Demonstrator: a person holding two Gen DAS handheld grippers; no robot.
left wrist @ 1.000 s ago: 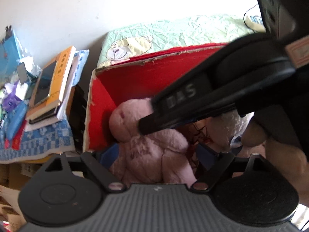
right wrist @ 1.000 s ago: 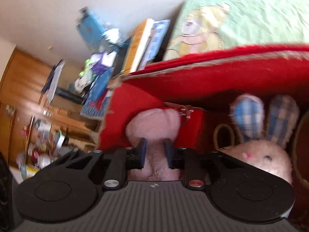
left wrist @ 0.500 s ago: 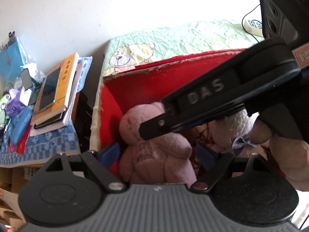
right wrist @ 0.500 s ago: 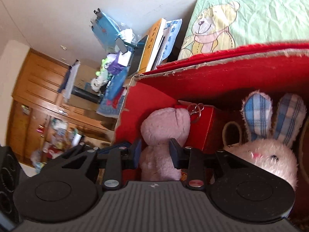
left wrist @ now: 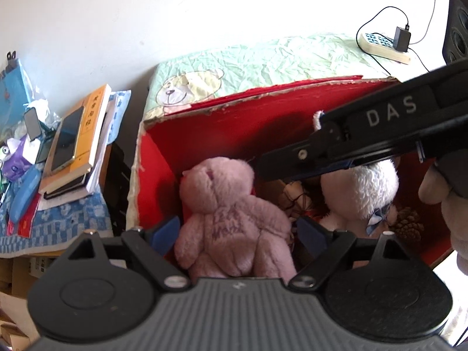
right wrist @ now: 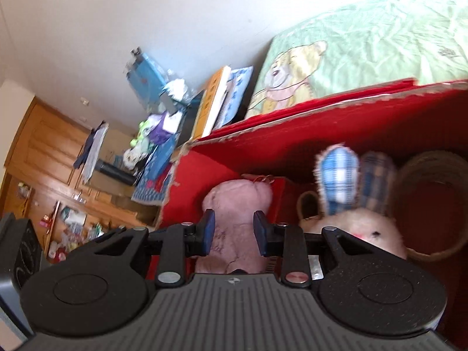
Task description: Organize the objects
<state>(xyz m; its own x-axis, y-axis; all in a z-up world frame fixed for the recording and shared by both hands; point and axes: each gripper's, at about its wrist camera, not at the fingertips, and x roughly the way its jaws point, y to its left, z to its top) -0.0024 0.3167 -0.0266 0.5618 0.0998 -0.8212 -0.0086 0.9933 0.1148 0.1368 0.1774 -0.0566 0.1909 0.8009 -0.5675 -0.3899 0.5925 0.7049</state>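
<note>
Right tool point(right wrist: 232, 229) has widened and backed off the fuzzy pink plush bear point(left wrist: 231, 219) in the red cardboard box point(left wrist: 204, 134). I see left tool point(left wrist: 238, 232) open, nearer, straddling the upright bear.

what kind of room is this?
Most likely a lived-in bedroom. A bed with a bear-print quilt stands against the wall, behind a red box holding plush toys. Beside it, stacked books crowd a cluttered side table, and wooden cabinets stand further off.

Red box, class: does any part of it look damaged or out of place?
Yes. The red box's top rim is torn and ragged, bare cardboard showing along the edge and down its left corner. Inside, the pink teddy bear and white bunny look intact.
</note>
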